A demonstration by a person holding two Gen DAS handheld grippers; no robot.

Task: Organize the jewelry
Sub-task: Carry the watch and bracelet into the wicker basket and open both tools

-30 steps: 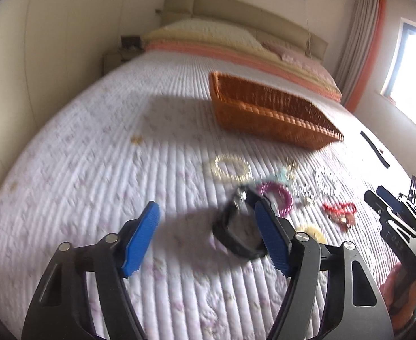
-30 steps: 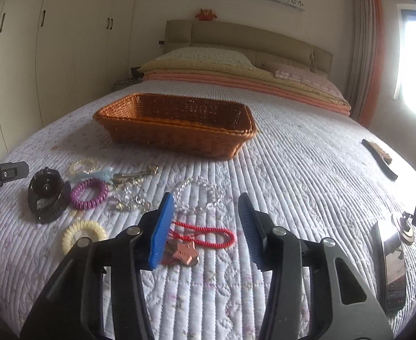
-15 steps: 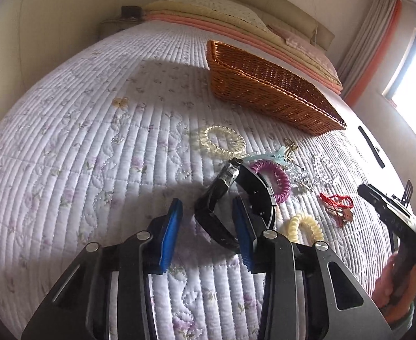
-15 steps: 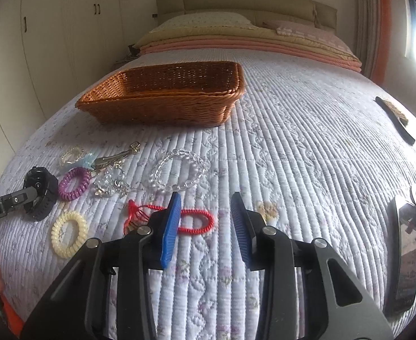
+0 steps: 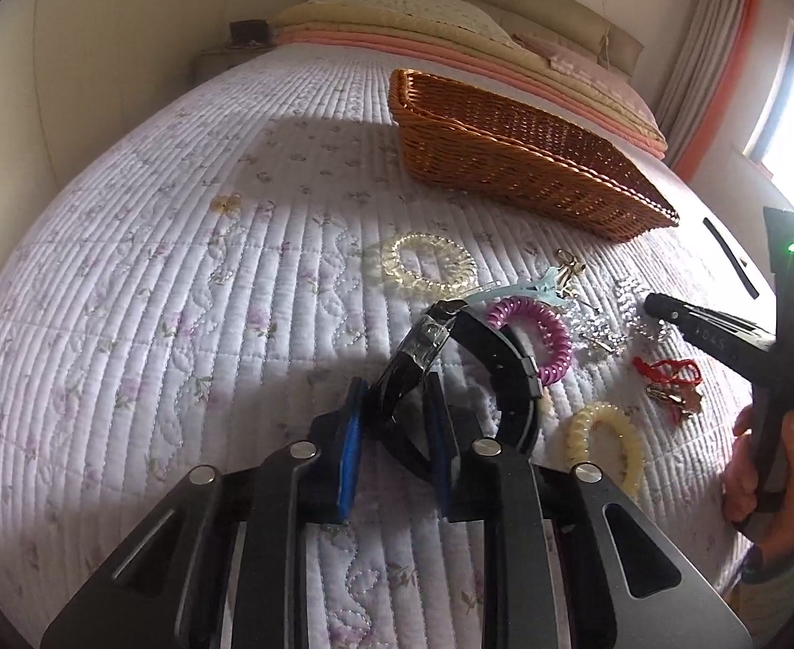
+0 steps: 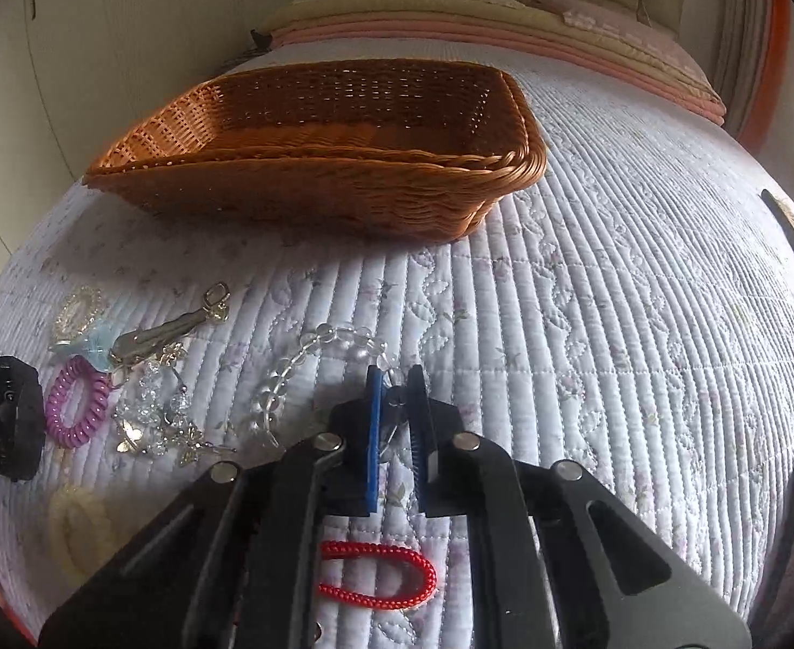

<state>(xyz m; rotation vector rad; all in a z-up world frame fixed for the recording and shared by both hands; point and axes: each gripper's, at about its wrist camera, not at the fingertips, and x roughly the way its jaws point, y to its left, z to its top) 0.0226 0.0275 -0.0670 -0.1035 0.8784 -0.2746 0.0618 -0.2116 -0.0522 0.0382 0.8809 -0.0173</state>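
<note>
Jewelry (image 6: pixel 153 411) clusters beside basket (image 6: pixel 310 205); quilt (image 6: pixel 640 324) rightward bare.

Brown wicker basket (image 6: pixel 310 173); white floral quilt (image 5: pixel 180 281); purple coil tie (image 5: pixel 545 335); black watch (image 5: pixel 483 357).

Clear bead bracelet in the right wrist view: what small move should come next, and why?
Probably a short lift straight up. The right gripper is shut on the clear bead bracelet, whose loop lies on the quilt beside tangled crystal pieces; lifting first should free it before moving toward the basket.
</note>
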